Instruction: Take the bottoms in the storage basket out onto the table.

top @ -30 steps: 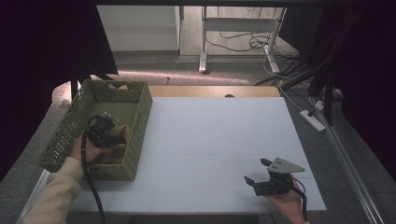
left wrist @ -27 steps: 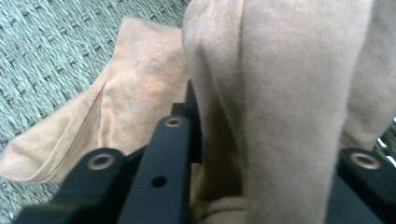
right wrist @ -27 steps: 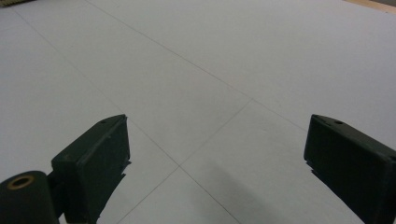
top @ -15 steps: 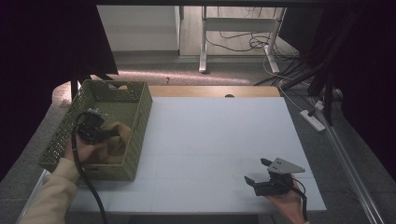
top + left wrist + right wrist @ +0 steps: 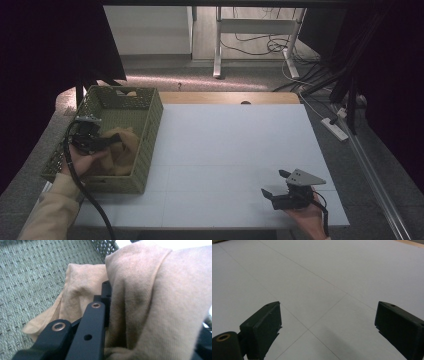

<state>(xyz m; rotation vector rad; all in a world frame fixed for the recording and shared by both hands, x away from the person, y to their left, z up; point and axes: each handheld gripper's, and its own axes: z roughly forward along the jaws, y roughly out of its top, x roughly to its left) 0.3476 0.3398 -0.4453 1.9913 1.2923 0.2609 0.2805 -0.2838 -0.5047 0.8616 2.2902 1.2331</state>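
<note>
A tan cloth [image 5: 126, 150] lies bunched inside the green woven basket [image 5: 152, 122] at the table's left. My left gripper [image 5: 112, 141] reaches into the basket from the left, its jaws shut on a fold of that cloth. Close up, the cloth [image 5: 150, 302] drapes thickly over the black jaws of the left gripper [image 5: 106, 290], with the basket floor [image 5: 32, 277] behind. At the front right of the white table, my right gripper [image 5: 273, 183] rests open in a hand. Its view has the right gripper [image 5: 327, 322] spread wide over bare white tabletop [image 5: 317, 277].
Another tan item [image 5: 131, 93] sits at the basket's far end. The table's far edge is a wooden strip [image 5: 225, 97]. A power strip [image 5: 336, 129] and cables lie on the floor to the right, beyond the table edge.
The left hand has drawn back to the left and risen a little inside the basket, and the cloth has bunched up with it. The right gripper has kept still.
</note>
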